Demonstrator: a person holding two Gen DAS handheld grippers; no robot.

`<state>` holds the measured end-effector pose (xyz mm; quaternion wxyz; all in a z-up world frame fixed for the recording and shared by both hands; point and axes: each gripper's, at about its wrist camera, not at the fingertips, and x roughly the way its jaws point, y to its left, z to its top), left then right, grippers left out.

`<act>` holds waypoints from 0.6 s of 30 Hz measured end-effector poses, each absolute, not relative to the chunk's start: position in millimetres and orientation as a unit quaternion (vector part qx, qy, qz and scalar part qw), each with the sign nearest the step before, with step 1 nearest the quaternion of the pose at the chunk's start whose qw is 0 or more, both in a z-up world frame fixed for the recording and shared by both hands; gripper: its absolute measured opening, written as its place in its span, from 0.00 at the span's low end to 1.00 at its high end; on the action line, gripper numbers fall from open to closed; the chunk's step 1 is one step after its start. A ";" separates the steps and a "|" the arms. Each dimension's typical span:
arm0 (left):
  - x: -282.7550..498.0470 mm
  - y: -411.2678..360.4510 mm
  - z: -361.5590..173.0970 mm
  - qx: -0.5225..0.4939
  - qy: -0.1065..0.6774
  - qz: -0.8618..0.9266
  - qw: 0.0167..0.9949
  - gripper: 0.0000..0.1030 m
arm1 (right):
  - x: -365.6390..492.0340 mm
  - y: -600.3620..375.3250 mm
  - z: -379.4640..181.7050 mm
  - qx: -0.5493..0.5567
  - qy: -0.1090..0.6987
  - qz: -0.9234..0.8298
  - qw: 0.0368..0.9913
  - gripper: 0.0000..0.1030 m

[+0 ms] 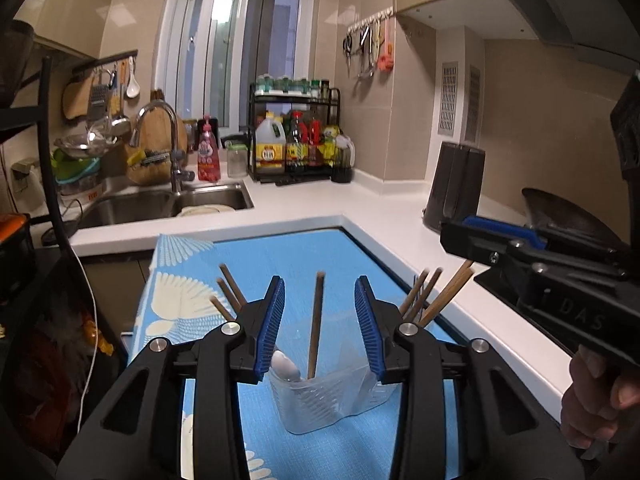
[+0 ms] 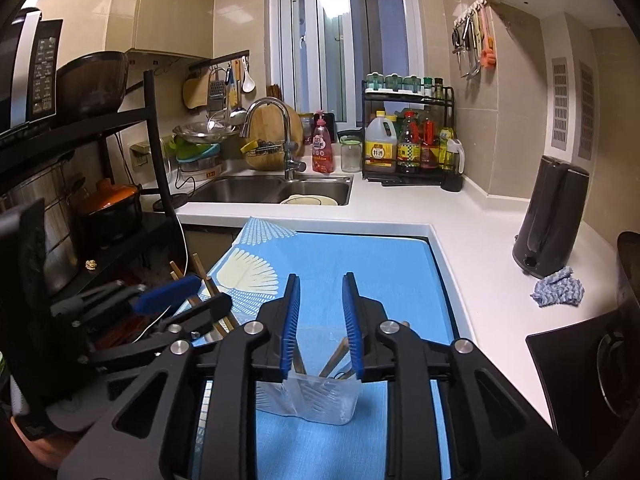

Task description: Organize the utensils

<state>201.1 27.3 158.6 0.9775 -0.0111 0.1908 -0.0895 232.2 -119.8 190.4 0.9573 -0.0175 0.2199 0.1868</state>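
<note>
A clear plastic utensil holder (image 1: pixel 332 400) (image 2: pixel 316 398) stands on the blue patterned mat (image 1: pixel 280 256) (image 2: pixel 380 264). One brown chopstick (image 1: pixel 316 320) stands upright in it beside a white spoon (image 1: pixel 285 364). More chopsticks fan out to the left (image 1: pixel 230 290) and right (image 1: pixel 436 296), their lower ends hidden behind my fingers. My left gripper (image 1: pixel 320 280) (image 2: pixel 180 292) hangs over the holder, open, with the upright chopstick between its blue pads but untouched. My right gripper (image 2: pixel 321 278) (image 1: pixel 480 236) is open above the holder's other side, where chopsticks (image 2: pixel 335 356) lean behind its right finger.
The white counter (image 2: pixel 488 264) wraps around the mat. A sink (image 2: pixel 276 190) with a faucet and a black bottle rack (image 2: pixel 408 140) stand at the back. A dark kettle (image 2: pixel 554 216), a blue cloth (image 2: pixel 558 286) and a stove (image 2: pixel 592 360) are on the right. A black shelf (image 2: pixel 80 132) is at the left.
</note>
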 end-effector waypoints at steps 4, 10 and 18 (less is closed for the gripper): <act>178.3 33.0 169.9 -0.022 0.174 -0.080 0.981 0.43 | 210.9 -127.1 196.5 -0.013 0.207 0.190 0.960 0.29; 139.4 35.2 171.1 -0.033 0.156 -0.068 0.985 0.64 | 167.3 -140.4 200.8 -0.008 0.175 0.185 0.967 0.50; 97.7 48.0 135.9 -0.052 0.162 -0.023 0.985 0.90 | 109.6 -155.2 179.4 -0.007 0.147 0.144 0.979 0.90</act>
